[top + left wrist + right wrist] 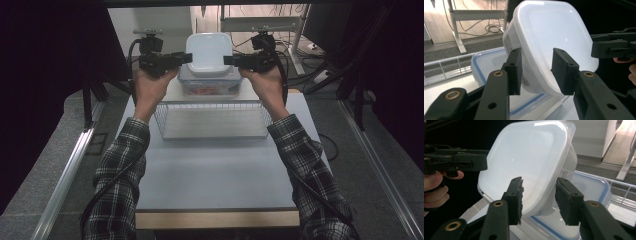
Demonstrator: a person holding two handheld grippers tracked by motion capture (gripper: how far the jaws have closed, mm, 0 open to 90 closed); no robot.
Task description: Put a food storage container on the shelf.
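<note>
Left gripper (pixel 186 58): jaws parted, pads clear of the white container (pixel 208 53), which sits between them. Container rests on the blue-rimmed box (pixel 210 85) at the wire basket's (pixel 215 120) far end. Right gripper (pixel 229 60): jaws parted, likewise gripping nothing.

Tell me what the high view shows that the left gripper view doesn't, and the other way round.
High view alone: the person's checked sleeves, the wire basket and the whole table.

Left gripper view alone: the printed label on the white tub's side, and floor cables.

Both: the white tub on the blue-rimmed box, between the left gripper and right gripper, whose pads stand clear of it.
</note>
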